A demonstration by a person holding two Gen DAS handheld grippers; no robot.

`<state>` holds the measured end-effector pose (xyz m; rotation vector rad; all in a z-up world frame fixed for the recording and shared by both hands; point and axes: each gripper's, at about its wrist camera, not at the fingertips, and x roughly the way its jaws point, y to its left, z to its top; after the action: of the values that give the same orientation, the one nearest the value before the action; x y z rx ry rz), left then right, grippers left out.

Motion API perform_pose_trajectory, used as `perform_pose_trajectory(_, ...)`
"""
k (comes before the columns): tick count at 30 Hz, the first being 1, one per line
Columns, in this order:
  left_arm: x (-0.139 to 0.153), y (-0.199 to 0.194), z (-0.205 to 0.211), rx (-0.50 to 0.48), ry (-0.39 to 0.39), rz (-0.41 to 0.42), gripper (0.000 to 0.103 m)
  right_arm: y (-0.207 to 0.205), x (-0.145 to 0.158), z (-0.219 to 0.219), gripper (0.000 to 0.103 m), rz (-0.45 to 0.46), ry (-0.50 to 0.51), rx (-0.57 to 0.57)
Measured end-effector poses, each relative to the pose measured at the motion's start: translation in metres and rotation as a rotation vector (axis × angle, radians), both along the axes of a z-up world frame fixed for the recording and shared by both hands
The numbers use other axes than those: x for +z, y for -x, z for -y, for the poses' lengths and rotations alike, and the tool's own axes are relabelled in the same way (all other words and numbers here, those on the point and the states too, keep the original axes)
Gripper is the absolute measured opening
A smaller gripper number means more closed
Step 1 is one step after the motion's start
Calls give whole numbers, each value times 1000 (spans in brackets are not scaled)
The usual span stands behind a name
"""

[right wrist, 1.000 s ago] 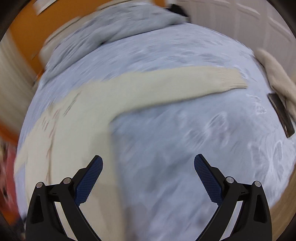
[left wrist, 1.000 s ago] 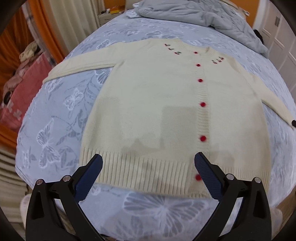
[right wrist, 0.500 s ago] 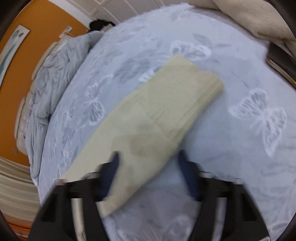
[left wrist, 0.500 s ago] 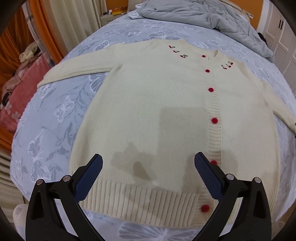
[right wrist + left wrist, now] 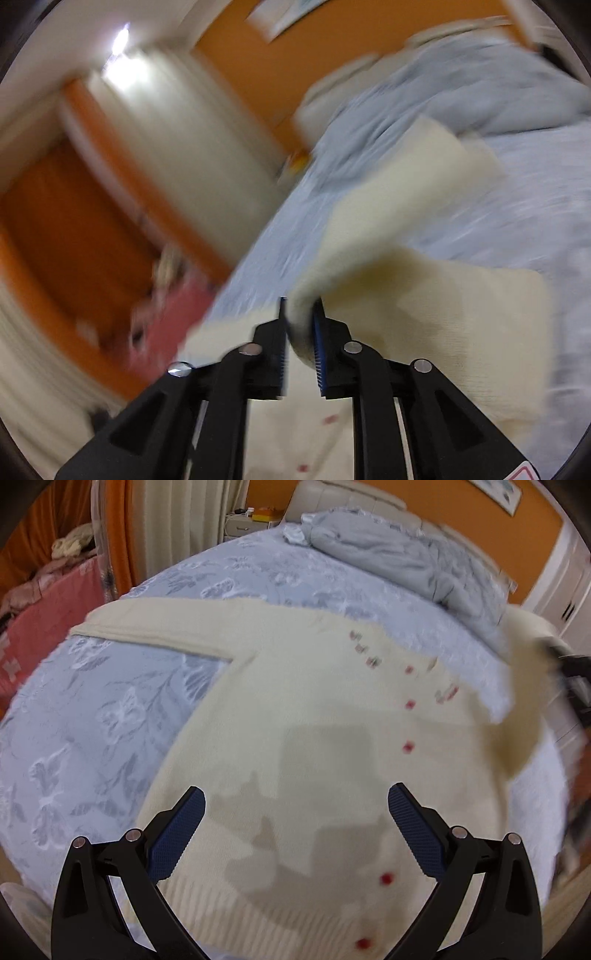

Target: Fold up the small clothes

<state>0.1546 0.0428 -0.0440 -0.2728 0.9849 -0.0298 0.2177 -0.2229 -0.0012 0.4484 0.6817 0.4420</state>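
Observation:
A cream knit cardigan with red buttons lies flat on the blue butterfly bedspread, its left sleeve stretched out to the left. My left gripper is open and empty, hovering over the cardigan's lower body near the ribbed hem. My right gripper is shut on the cardigan's right sleeve and holds it lifted above the body. In the left wrist view that raised sleeve shows blurred at the right edge.
A grey crumpled duvet lies at the head of the bed. A pink cloth-covered surface with clothes stands left of the bed, by orange curtains. White wardrobe doors are at the far right.
My right gripper has closed on the right sleeve and lifted it, swinging toward the cardigan's body. My left gripper has moved forward over the hem and tilted up.

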Motion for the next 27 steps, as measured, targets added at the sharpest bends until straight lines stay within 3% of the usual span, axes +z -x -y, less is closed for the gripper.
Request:
perform_pose_trajectory(1, 3, -6, -1, 2, 21, 5, 98, -8, -14, -26, 32, -34, 48, 27)
perform_pose_trajectory(4, 4, -34, -4, -11, 105, -2, 98, -12, -49, -51, 32, -117, 119, 3)
perform_pose_trajectory(6, -3, -58, -4, -22, 158, -22, 98, 7, -54, -33, 46, -129, 111, -66)
perform_pose_trajectory(7, -10, -73, -3, -28, 187, -40, 98, 17, -57, -20, 61, -133, 112, -115)
perform_pose_trajectory(8, -15, -82, -2, -36, 208, -47, 98, 31, -59, -2, 66, -135, 130, -182)
perform_pose_trajectory(13, -75, -149, 11, 33, 251, -198, 96, 67, -80, 81, 66, -263, 155, -423)
perform_pose_trajectory(14, -84, -155, 11, 68, 270, -223, 93, 70, -87, 98, 66, -283, 135, -467)
perform_pose_trajectory(15, -94, -162, 10, 118, 312, -236, 83, 74, -93, 111, 66, -302, 124, -504)
perform_pose_trajectory(17, -98, -167, 10, 176, 284, -227, 61, 71, -112, 127, 66, -346, 88, -532)
perform_pose_trajectory(18, -98, -169, 12, 175, 277, -220, 35, 64, -123, 131, 65, -365, 71, -530)
perform_pose_trajectory(19, -96, -176, 15, 153, 288, -219, 12, 56, -131, 132, 39, -380, 54, -515)
perform_pose_trajectory(20, -94, -179, 17, 124, 311, -210, 11, 50, -139, 131, 19, -399, 41, -490)
perform_pose_trajectory(21, -83, -184, 19, 97, 323, -171, 10, 49, -141, 127, 18, -406, 47, -484)
perform_pose_trajectory(25, -28, -197, 30, -40, 288, 27, 10, 73, -101, 124, 15, -200, -16, -534)
perform_pose_trajectory(27, -26, -201, 28, -70, 277, 57, 10, 88, -102, 127, 15, -170, -10, -580)
